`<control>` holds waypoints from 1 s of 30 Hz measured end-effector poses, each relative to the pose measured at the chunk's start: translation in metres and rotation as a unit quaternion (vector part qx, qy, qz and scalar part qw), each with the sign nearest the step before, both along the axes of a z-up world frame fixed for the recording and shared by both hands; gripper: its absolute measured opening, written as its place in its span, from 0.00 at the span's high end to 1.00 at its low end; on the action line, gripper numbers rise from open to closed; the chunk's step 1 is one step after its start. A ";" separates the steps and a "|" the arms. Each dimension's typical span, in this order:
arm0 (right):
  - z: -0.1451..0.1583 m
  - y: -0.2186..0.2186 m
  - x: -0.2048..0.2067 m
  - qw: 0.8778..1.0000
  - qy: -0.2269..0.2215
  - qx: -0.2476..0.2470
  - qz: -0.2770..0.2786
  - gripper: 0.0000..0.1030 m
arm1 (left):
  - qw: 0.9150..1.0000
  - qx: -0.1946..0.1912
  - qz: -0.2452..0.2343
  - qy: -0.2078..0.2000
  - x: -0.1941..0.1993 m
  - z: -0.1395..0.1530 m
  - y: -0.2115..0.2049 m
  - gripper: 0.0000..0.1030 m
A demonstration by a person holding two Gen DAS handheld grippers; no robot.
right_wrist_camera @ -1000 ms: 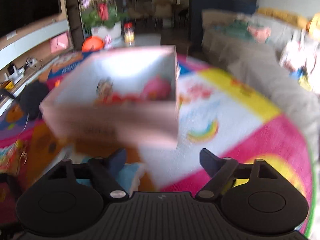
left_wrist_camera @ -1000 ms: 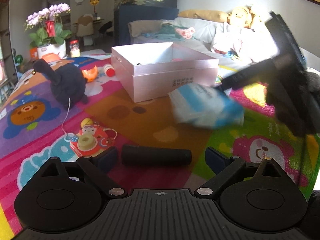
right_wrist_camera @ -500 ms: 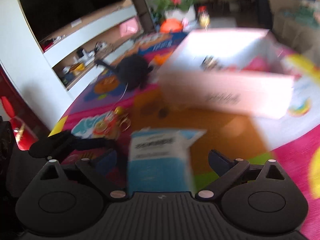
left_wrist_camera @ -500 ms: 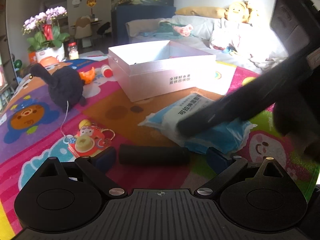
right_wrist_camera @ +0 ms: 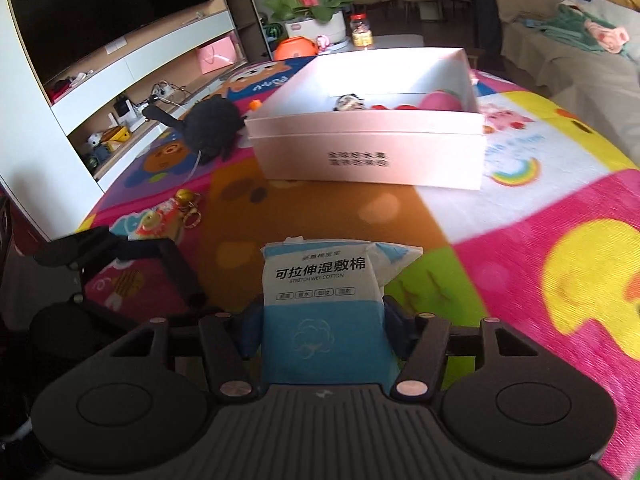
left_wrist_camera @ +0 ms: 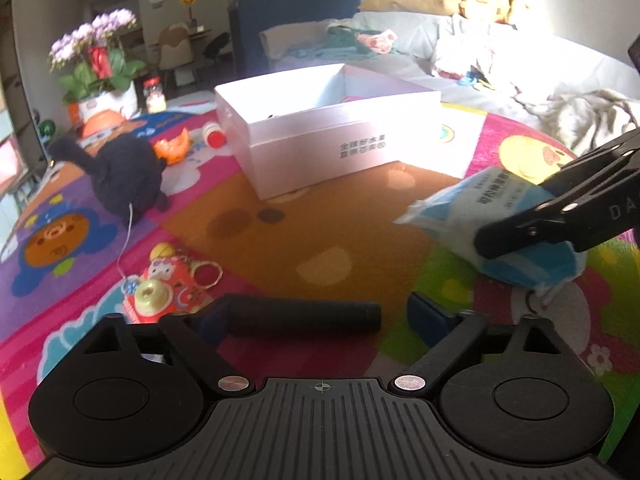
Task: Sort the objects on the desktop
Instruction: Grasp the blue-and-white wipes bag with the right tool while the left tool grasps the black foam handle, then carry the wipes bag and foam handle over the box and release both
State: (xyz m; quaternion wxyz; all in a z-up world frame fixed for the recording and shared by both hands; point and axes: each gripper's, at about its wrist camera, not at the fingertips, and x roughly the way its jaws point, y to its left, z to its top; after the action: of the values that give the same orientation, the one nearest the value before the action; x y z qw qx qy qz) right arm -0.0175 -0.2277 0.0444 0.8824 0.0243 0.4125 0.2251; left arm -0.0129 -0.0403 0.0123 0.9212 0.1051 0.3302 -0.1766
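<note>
My right gripper (right_wrist_camera: 320, 320) is closing on the blue-and-white wet cotton pack (right_wrist_camera: 320, 300), and the blue fingers (right_wrist_camera: 394, 326) sit tight against both of its sides, so I have it pinched. From my left camera the pack (left_wrist_camera: 480, 216) hangs off at the right, just above the colourful play mat (left_wrist_camera: 320, 232), with the right gripper's black arm across it.

My left gripper (left_wrist_camera: 316, 314) is wide apart and closing, with the black cylinder (left_wrist_camera: 304, 314) lying crosswise between its fingers (left_wrist_camera: 424, 314). The left end looks close to the left finger; the right end is apart from the right one. No grip there.

Far ahead stands the open pink box (right_wrist_camera: 372, 152), with a few small things inside. The black plush toy (left_wrist_camera: 124, 172) sits left of it, and the red charm keychain (left_wrist_camera: 168, 288) lies near my left gripper, just left of the cylinder.
</note>
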 end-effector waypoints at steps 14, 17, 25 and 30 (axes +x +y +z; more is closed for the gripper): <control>0.074 -0.052 -0.033 0.988 -0.131 0.058 -0.048 0.47 | 0.986 -0.002 -0.017 -0.164 0.030 0.104 -0.023 0.23; 0.082 -0.054 -0.027 0.986 -0.148 0.062 -0.049 0.47 | 0.979 -0.012 -0.013 -0.203 0.064 0.125 -0.038 0.20; 0.090 -0.056 -0.014 0.984 -0.161 0.036 -0.060 0.47 | 0.986 -0.049 0.018 -0.156 0.089 0.100 -0.016 0.03; 0.091 -0.058 0.014 0.985 -0.145 0.041 -0.079 0.47 | 0.995 -0.043 0.034 -0.082 0.046 0.044 0.024 0.03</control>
State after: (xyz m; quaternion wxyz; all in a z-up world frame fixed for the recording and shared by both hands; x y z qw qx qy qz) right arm -0.0038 -0.2853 0.1351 0.9462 0.0599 0.2673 0.1722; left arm 0.0331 -0.0162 0.0566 0.9542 0.0683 0.2495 -0.1505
